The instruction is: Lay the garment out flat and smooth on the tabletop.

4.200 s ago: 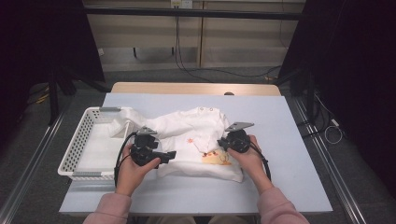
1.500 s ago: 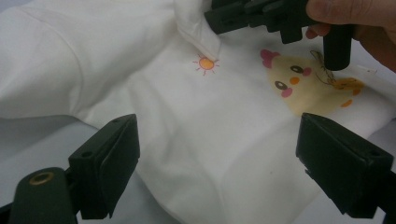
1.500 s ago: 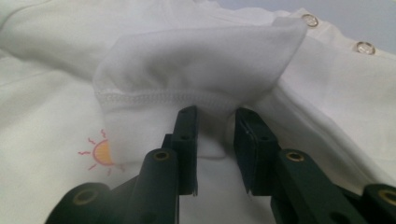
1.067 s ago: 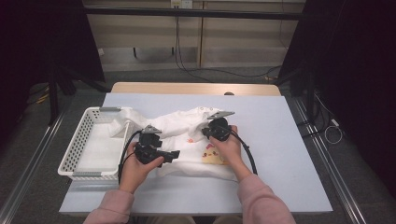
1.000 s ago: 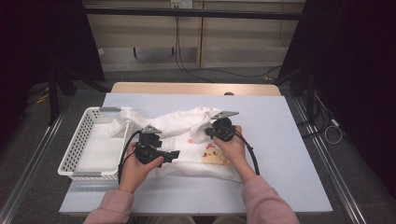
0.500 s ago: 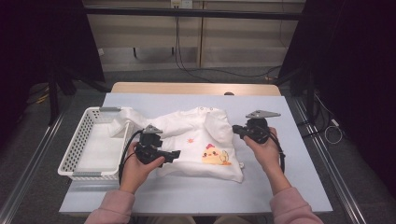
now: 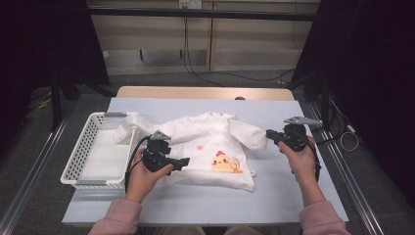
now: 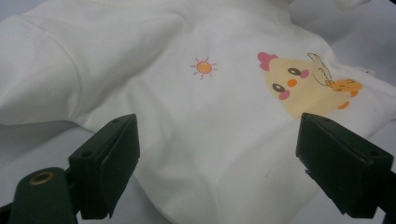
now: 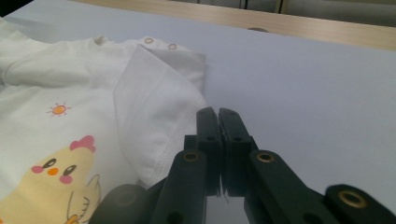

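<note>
High view puts the white baby shirt [image 7: 210,149] spread face-up in the middle of the bench [image 7: 274,196], one sleeve trailing over the rim of the white basket [image 7: 78,152] at its left. Your right gripper [image 7: 270,135] is clenched just beside the other sleeve's cuff; in the right gripper view the jaws look pressed together with no cloth clearly between them, so I judge it holds nothing. Your left gripper [image 8: 215,172] is released, jaws wide and hovering over the lower front near the chick print [image 8: 303,84].

Risks, as I judge them: the knit is soft, thin and limp, so a pinch may catch two layers, or drag and bunch the whole shirt across the smooth bench cover. The stitched cuff hem is the firmest edge; miss it and the cloth may slip out. Pulling could also tug the draped sleeve and shift the light perforated basket.
</note>
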`<state>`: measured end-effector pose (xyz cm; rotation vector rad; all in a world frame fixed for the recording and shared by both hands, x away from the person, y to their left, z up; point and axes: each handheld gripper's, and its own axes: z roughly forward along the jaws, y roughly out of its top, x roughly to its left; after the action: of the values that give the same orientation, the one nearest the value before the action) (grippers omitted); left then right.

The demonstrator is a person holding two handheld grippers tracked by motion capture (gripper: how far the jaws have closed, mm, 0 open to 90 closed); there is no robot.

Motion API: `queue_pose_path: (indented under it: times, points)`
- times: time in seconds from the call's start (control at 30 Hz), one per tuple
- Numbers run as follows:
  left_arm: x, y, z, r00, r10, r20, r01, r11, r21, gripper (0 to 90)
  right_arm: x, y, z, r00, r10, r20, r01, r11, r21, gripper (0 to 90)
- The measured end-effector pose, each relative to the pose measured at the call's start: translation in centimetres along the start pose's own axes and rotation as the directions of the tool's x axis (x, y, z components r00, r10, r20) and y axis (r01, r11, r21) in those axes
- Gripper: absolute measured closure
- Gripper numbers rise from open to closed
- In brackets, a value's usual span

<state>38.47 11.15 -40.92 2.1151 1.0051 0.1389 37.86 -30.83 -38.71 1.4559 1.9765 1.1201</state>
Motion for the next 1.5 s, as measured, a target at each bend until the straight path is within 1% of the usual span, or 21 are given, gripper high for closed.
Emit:
queue_pose_path:
  times: [0.2,0.23,0.27,0.33,0.37,0.43,0.47,0.5,0.67,0.87,1.03,1.07,1.13,1.17,1.2,1.3,1.33,1.37,1.4,1.47,1.5]
  points:
    - [-0.1,0.0,0.2,0.9999,0.011,-0.006,-0.011,0.9999,0.005,13.8,-2.1,-0.9,-1.0,0.9983,0.043,0.039,-0.043,0.999,-0.006,88.7]
    - [-0.3,0.0,0.4,0.9996,-0.029,0.0,0.029,0.9994,-0.021,13.9,-2.4,-1.1,-1.2,0.9976,0.05,0.047,-0.05,0.999,-0.003,88.7]
    - [-0.4,0.0,0.4,0.9994,-0.034,-0.003,0.034,0.9991,-0.025,13.8,-2.8,-1.3,-1.3,0.997,0.055,0.055,-0.054,0.999,-0.006,88.7]
    - [-0.4,0.0,0.5,0.9995,-0.03,-0.005,0.03,0.9992,-0.026,13.9,-3.4,-1.7,-1.5,0.9955,0.059,0.074,-0.059,0.998,-0.002,88.7]
    - [-0.2,0.1,0.4,1.0,0.003,-0.002,-0.003,1.0,-0.001,13.8,-3.6,-1.9,-1.5,0.9943,0.067,0.083,-0.067,0.998,-0.006,88.7]
    - [-0.2,0.1,0.5,1.0,-0.007,0.002,0.007,1.0,0.004,13.8,-4.2,-2.2,-1.7,0.9932,0.069,0.094,-0.068,0.998,-0.008,88.7]
    - [-0.2,0.1,0.5,1.0,-0.004,0.001,0.004,1.0,0.006,13.8,-4.4,-2.4,-1.7,0.9924,0.069,0.101,-0.069,0.998,-0.004,88.7]
    - [-0.4,0.0,0.6,0.9993,-0.037,0.006,0.038,0.9992,-0.011,13.7,-4.6,-2.5,-1.7,0.9917,0.073,0.105,-0.073,0.997,-0.001,88.7]
    - [-0.3,0.1,0.7,0.9997,-0.022,0.01,0.022,0.9997,-0.012,13.7,-5.7,-3.2,-1.9,0.9859,0.078,0.148,-0.08,0.997,0.006,88.7]
    - [-0.3,0.1,0.7,0.9998,-0.02,0.006,0.02,0.9997,-0.009,13.7,-6.4,-3.6,-2.1,0.9824,0.088,0.165,-0.092,0.996,0.019,88.6]
    - [-0.3,0.1,0.7,0.9996,-0.028,0.004,0.028,0.9995,-0.012,13.7,-7.1,-3.0,-2.7,0.978,0.078,0.193,-0.081,0.997,0.006,88.6]
    - [-0.2,0.1,0.6,1.0,-0.008,0.003,0.008,1.0,-0.002,13.7,-7.3,-2.8,-2.8,0.9768,0.081,0.199,-0.083,0.997,0.005,88.6]
    - [-0.3,0.1,0.7,0.9992,-0.036,0.016,0.036,0.9993,-0.012,13.7,-7.7,-2.4,-3.1,0.9753,0.075,0.208,-0.077,0.997,0.002,88.6]
    - [-0.1,0.1,0.6,1.0,-0.001,0.009,0.001,1.0,0.008,13.7,-7.9,-2.2,-3.1,0.9731,0.066,0.221,-0.069,0.998,0.005,88.6]
    - [-0.2,0.1,0.7,1.0,-0.002,0.01,0.002,1.0,0.006,13.7,-8.1,-2.0,-3.0,0.9712,0.063,0.23,-0.067,0.998,0.007,88.4]
    - [-0.2,0.2,0.7,0.9999,0.0,0.013,0.0,1.0,0.007,13.7,-8.9,-1.7,-2.4,0.9551,0.023,0.295,-0.029,0.999,0.015,86.7]
    - [-0.2,0.2,0.7,0.9999,0.0,0.013,0.0,1.0,0.005,13.7,-9.0,-1.6,-2.1,0.9511,0.022,0.308,-0.03,0.999,0.021,84.1]
    - [-0.2,0.2,0.7,0.9999,-0.001,0.014,0.001,1.0,0.006,13.7,-9.0,-1.6,-1.9,0.9438,0.006,0.331,-0.013,1.0,0.02,83.5]
    - [-0.1,0.2,0.7,0.9999,-0.003,0.011,0.003,1.0,0.005,13.7,-9.0,-1.6,-1.7,0.946,-0.011,0.324,0.002,1.0,0.028,81.6]
    - [0.0,0.2,0.7,0.9999,-0.007,0.009,0.007,1.0,0.002,13.7,-8.4,-1.7,-1.4,0.952,-0.007,0.306,-0.002,1.0,0.028,72.6]
    - [0.1,0.2,0.6,1.0,-0.006,0.007,0.005,1.0,0.005,13.7,-8.1,-1.9,-1.2,0.9545,-0.003,0.298,-0.004,1.0,0.022,71.1]
